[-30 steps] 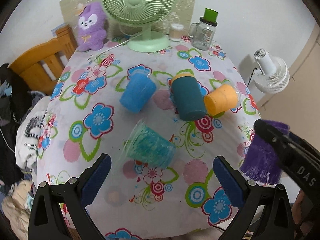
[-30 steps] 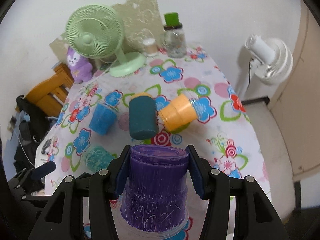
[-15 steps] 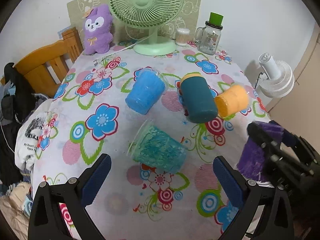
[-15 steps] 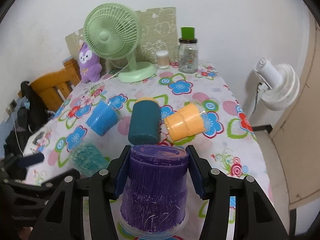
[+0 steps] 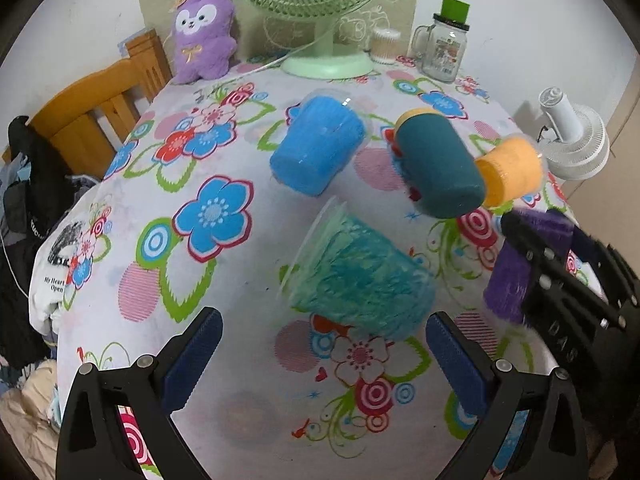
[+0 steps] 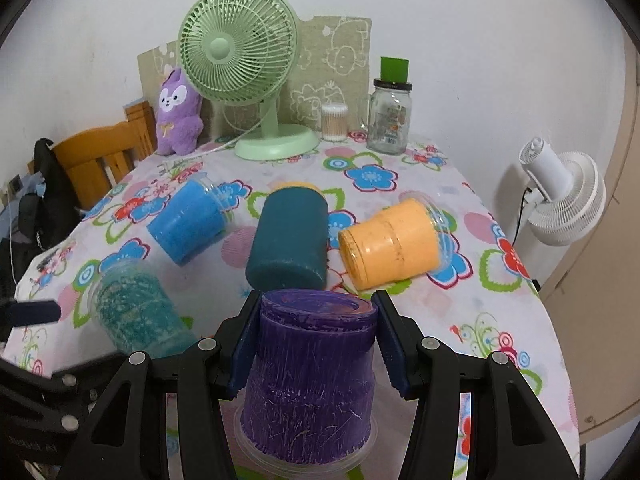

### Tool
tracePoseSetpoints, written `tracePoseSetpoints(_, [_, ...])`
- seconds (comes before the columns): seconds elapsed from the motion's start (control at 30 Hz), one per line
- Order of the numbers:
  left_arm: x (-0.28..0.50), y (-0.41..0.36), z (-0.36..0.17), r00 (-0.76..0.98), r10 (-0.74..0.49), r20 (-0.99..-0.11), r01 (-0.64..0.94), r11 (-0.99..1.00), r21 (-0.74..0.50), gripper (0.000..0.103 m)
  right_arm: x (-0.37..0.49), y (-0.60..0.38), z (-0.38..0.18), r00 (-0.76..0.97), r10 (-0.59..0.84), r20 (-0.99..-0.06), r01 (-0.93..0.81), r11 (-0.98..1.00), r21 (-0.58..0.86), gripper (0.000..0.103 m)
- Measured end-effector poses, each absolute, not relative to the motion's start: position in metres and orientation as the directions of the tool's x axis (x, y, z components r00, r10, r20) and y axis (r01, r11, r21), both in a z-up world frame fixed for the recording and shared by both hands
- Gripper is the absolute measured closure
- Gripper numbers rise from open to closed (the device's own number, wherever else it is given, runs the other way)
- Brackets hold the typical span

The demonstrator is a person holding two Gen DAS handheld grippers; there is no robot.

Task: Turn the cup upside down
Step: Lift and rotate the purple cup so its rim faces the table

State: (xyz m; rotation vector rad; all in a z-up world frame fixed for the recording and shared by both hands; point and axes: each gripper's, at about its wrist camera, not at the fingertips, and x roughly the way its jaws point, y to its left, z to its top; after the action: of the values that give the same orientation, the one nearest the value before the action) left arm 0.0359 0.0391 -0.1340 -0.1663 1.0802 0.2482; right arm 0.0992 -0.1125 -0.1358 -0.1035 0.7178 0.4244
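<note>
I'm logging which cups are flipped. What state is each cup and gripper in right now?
purple cup: upside down, rim at the bottom, held.
teal cup: on its side.
blue cup: on its side.
dark teal cup: on its side.
orange cup: on its side.
right gripper: shut on purple cup.
left gripper: open, empty.

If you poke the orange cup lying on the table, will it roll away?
Probably. The orange cup lies on its side on the flowered tablecloth, so a nudge would likely roll it. Its mouth looks wider than its base, so it would probably curve around, not go straight. The dark teal cup close beside it might stop it.
</note>
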Motion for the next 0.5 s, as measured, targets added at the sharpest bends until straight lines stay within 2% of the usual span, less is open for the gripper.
tracePoseSetpoints(0.3, [0.028,0.050,-0.141,0.429,0.121,-0.895,-0.308,0.951,-0.020,0.000,0.098,-0.094,-0.142,0.718,0.339,-0.608,-0.444,0.896,-0.025,0.046])
tracePoseSetpoints(0.5, [0.024,0.050,-0.143,0.414,0.099,-0.905,-0.300,0.953,-0.033,0.000,0.086,-0.100,-0.137,0.705,0.337,-0.624,-0.434,0.901,-0.003,0.046])
